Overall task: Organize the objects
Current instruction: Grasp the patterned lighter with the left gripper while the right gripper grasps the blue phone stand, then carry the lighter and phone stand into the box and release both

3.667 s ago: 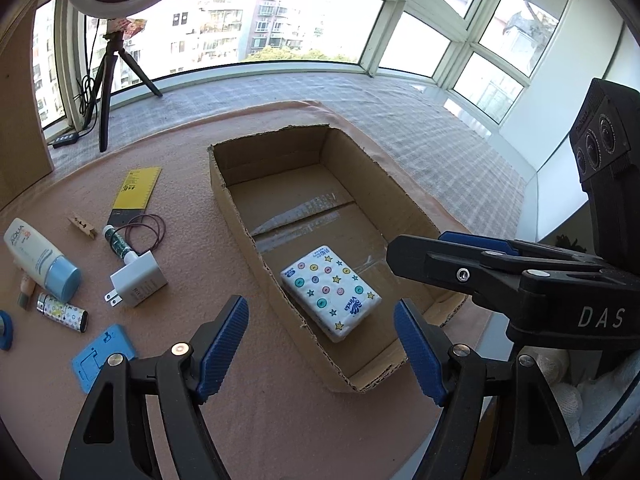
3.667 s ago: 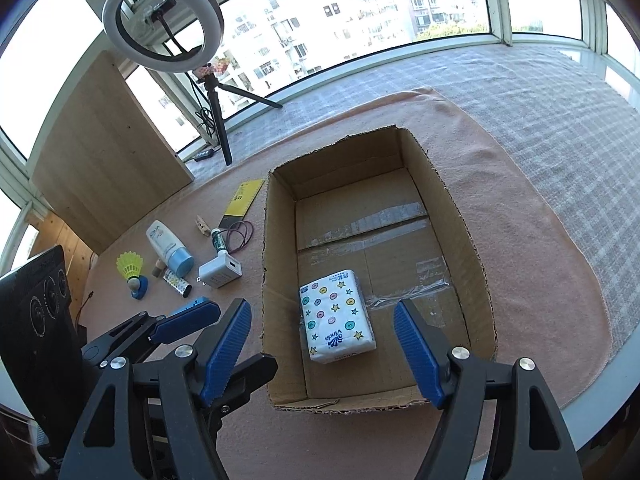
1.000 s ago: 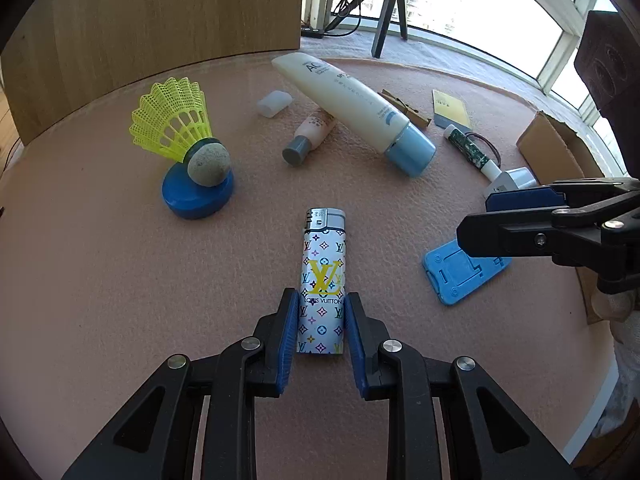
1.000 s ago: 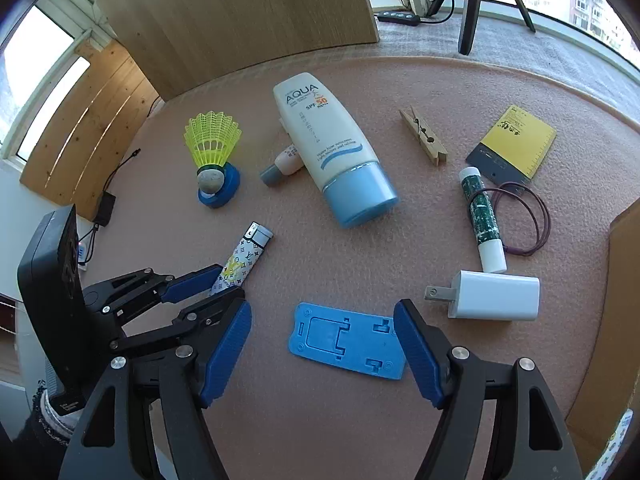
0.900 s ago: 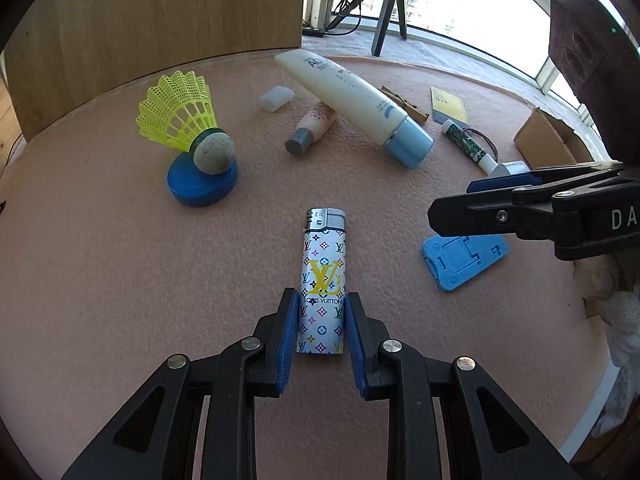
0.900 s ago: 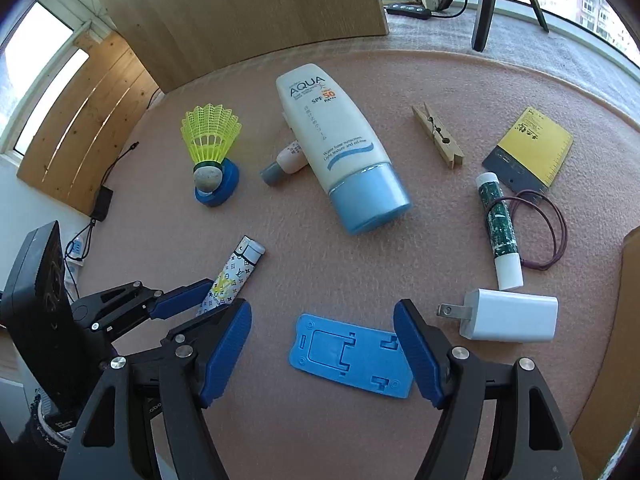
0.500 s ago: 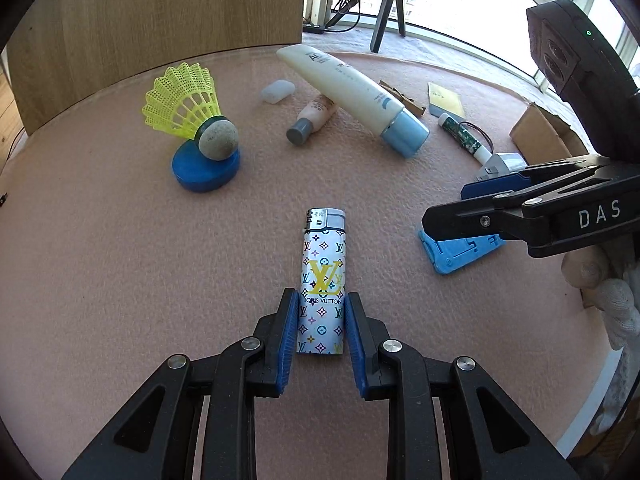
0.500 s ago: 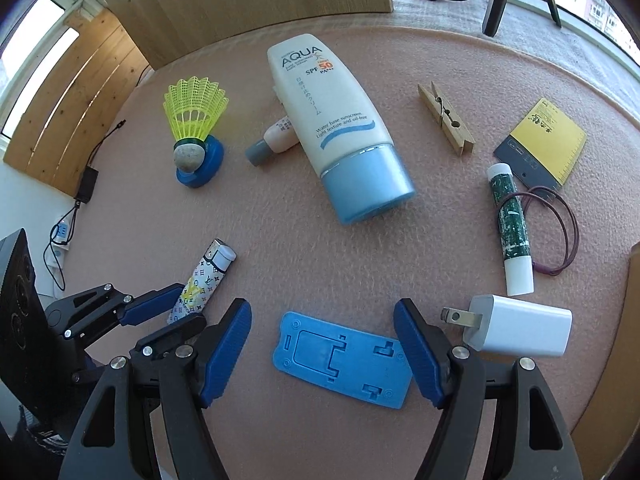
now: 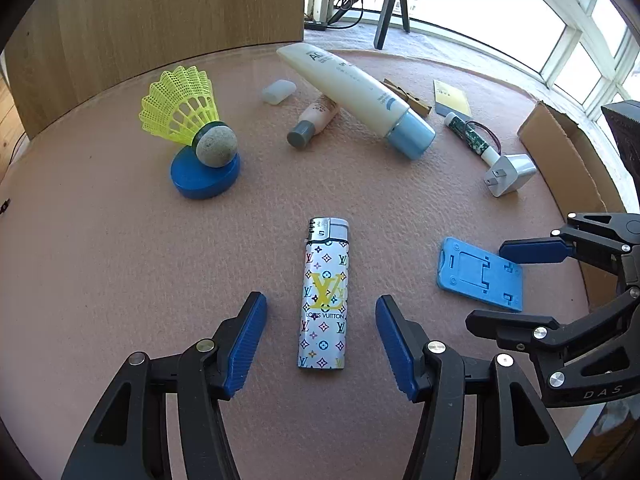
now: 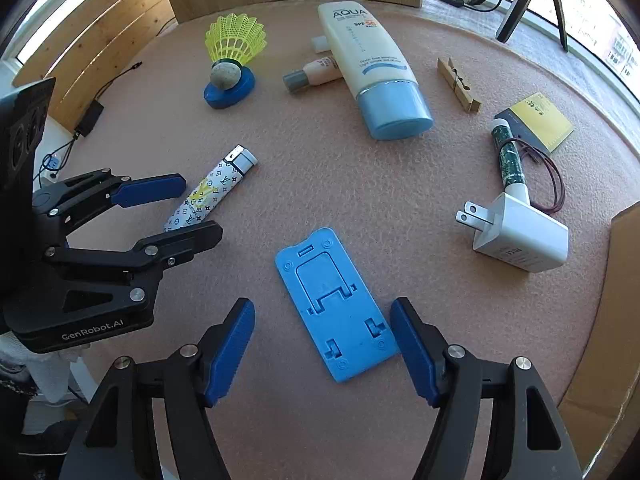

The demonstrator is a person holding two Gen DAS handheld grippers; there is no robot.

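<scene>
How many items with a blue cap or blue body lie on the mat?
3: the sunscreen tube with its blue cap at the back, the blue disc under the shuttlecock, and the blue phone stand in front. Others may be hidden.

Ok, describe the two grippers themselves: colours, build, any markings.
Both are black angular frames with silver screws and two fingers lined with ribbed blue pads. The left gripper reads "GenRobot.AI" on its body in the right wrist view; the right gripper shows "DAS" in the left wrist view. No cables or sleeves visible.

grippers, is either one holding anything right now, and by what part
Nothing is held. The left gripper is opening, its pads clear of the lighter lying between them. The right gripper is closing around the blue phone stand, not yet pressing it.
</scene>
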